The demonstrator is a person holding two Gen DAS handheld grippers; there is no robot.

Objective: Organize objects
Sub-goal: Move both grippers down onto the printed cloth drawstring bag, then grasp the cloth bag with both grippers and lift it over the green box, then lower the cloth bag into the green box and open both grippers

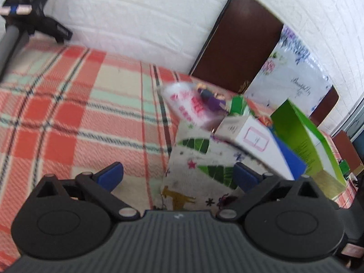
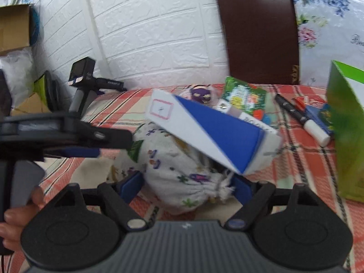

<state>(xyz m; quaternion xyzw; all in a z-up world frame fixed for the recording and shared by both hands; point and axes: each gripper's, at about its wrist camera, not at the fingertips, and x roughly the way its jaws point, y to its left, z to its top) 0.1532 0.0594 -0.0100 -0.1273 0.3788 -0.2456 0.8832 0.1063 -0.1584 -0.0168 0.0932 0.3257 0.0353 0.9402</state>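
**Both claws closing in on the printed cloth bag**

On the plaid bedspread (image 1: 68,113), seen from the left wrist, the left claw (image 1: 178,174) is standing wide with nothing between its blue pads, and it is pointing down at a printed cloth bag (image 1: 195,159) lying just ahead. A white-and-blue box (image 1: 257,143) is leaning across the bag's top, with a green carton (image 1: 304,136) beside it and a small purple toy (image 1: 211,97) behind. The picture is smeared, so fine edges are hard to read. A good approach here is steering the claw onto the bag's bare near side, well under the leaning box, so that the pads are meeting cloth only.

From the right wrist, the right claw (image 2: 187,187) is also gaping wide, and the bag's gathered, frayed end (image 2: 218,186) is sitting between its pads; whether they are touching the cloth I cannot tell. The left claw is showing at the left edge, held by a hand (image 2: 16,213). Markers (image 2: 302,118) and a green packet (image 2: 245,95) are lying beyond, apart from the bag. Pinching the bunched neck looks the firmest hold; lifting slowly should be letting the box slide off rather than topple onto the markers.
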